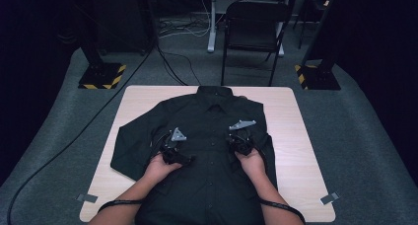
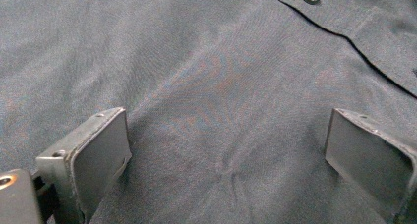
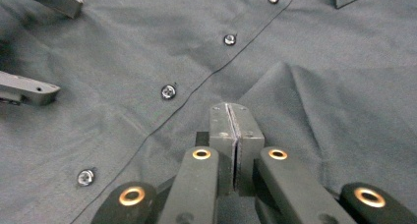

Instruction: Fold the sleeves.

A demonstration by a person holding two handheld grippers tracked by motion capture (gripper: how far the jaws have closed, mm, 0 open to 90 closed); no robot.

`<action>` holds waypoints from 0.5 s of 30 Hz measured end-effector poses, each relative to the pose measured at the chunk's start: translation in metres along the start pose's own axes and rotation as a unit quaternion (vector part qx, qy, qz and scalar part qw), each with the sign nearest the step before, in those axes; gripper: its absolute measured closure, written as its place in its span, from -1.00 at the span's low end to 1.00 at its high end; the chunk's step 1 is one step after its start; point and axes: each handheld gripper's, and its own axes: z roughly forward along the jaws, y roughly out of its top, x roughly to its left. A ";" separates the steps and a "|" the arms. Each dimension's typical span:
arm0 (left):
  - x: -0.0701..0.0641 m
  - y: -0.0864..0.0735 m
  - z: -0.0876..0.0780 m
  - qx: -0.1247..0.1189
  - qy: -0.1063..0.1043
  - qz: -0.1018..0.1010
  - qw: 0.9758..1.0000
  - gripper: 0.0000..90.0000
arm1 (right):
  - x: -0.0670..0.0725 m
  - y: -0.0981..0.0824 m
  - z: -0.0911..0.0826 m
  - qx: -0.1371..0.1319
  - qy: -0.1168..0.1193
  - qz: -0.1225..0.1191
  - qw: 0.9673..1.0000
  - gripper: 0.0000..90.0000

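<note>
A dark button-up shirt (image 1: 212, 116) lies face up on the wooden table (image 1: 296, 151), collar at the far side. My left gripper (image 1: 171, 147) rests on the shirt's left chest; in the left gripper view its jaws stand wide open (image 2: 226, 150) on flat cloth (image 2: 211, 62). My right gripper (image 1: 241, 142) sits on the shirt's right chest. In the right gripper view its jaws are pressed together (image 3: 231, 110), and a raised fold of shirt cloth (image 3: 285, 81) runs up from their tips. The button placket (image 3: 168, 91) passes to its left, with the left gripper's fingers (image 3: 29, 89) beyond.
Bare table shows on both sides of the shirt, with tape marks at the near corners (image 1: 329, 198). A black folding chair (image 1: 254, 27) stands behind the table. Striped stand bases (image 1: 102, 76) and cables lie on the grey floor.
</note>
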 end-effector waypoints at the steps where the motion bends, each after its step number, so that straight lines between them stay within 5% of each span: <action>1: 0.000 0.000 0.000 0.000 0.000 0.000 1.000 -0.93 | 0.001 -0.001 0.002 0.001 0.000 0.000 1.000 0.98; 15: 0.000 0.000 0.000 0.000 0.000 0.000 1.000 -0.93 | -0.006 -0.007 0.006 -0.007 -0.010 0.009 1.000 0.40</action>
